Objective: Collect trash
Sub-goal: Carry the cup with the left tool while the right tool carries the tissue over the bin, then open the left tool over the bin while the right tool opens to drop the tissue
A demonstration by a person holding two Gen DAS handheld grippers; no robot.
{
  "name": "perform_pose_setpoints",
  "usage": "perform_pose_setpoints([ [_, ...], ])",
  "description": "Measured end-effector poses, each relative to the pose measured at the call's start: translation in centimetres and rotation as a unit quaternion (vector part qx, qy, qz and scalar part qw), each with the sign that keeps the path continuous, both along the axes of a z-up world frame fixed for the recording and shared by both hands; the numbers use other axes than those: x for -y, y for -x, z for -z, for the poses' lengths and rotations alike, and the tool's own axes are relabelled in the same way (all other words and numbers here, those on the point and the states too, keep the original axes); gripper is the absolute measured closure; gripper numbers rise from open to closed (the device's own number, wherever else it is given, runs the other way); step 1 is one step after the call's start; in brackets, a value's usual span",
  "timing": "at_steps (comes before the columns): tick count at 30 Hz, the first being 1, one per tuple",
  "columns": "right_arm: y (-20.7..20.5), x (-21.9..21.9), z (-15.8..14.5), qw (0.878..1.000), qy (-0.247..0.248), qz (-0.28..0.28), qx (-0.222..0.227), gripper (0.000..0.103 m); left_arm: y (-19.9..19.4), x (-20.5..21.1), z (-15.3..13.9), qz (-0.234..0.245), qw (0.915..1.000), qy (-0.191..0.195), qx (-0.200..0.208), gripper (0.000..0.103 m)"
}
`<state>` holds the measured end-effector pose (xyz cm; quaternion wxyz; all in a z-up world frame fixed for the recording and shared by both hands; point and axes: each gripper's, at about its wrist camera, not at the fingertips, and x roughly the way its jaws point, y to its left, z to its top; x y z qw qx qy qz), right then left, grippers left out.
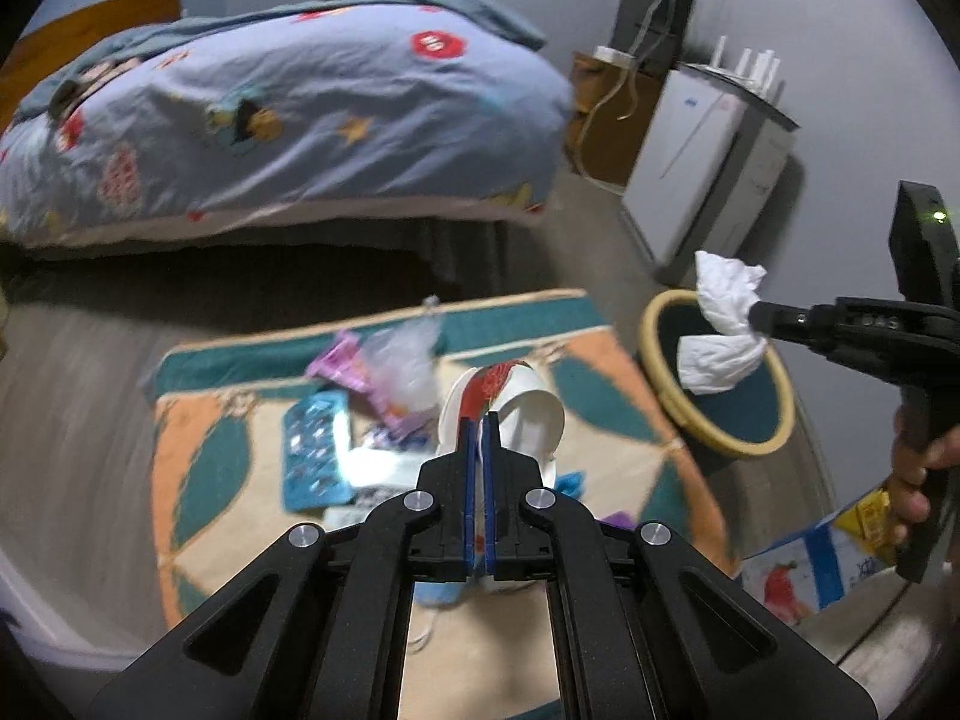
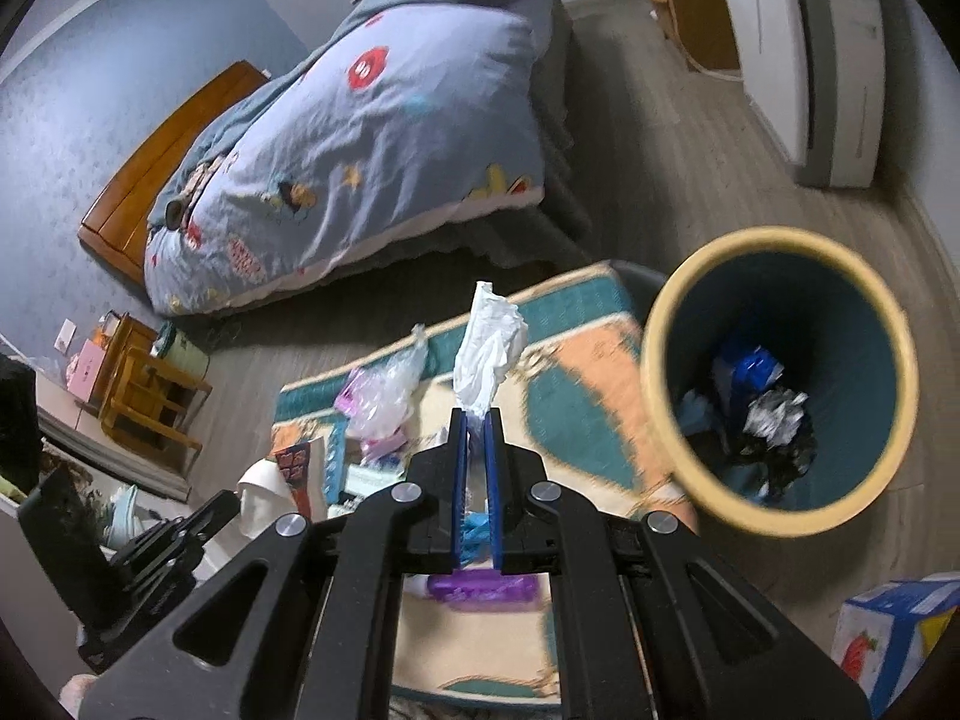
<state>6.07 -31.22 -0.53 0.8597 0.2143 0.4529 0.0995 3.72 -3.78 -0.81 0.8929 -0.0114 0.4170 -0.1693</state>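
A crumpled tissue [image 2: 489,339] is clamped in the right gripper [image 2: 477,414] — left of the bin [image 2: 660,360]; a paper cup [image 1: 528,408] is pinched by the left gripper [image 1: 480,420].

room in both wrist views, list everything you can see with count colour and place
paper cup: 1, white and red, clamped in left gripper
tissue: 1, white, clamped in right gripper
bin: 1, teal with cream rim, on floor beside rug, trash inside
rug: 1, teal, orange and cream, on floor
plastic bag: 1, clear, on rug
blister pack: 1, blue, on rug
carton: 1, blue and white, on floor
bed: 1, blue patterned quilt, behind rug
left gripper: 1, black with blue pads, shut
right gripper: 1, black with blue pads, shut
hand: 1, on right gripper's handle
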Motion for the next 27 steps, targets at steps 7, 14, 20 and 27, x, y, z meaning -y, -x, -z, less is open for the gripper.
perform_pose_setpoints([
  [7, -1.0, 6.1, -0.2, 0.998, 0.039, 0.054, 0.004, 0.097, -2.5, 7.2, -2.0, 0.077, 0.9969, -0.002, 0.018, 0.100],
  [14, -1.9, 11.7, 2.7, 0.991, 0.064, 0.114, -0.033, 0.097, -5.3, 16.5, -0.9, 0.163, 0.9866, -0.004, 0.009, 0.100],
  [20, -1.9, 14.9, 5.3, 0.982, 0.089, 0.148, -0.075, 0.097, -7.4, 23.0, 1.7, 0.213, 0.9769, -0.016, -0.003, 0.100],
  [27, -1.7, 17.4, 8.2, 0.975, 0.061, 0.181, -0.113, 0.097, -9.5, 27.1, 4.4, 0.232, 0.9723, -0.012, -0.024, 0.100],
])
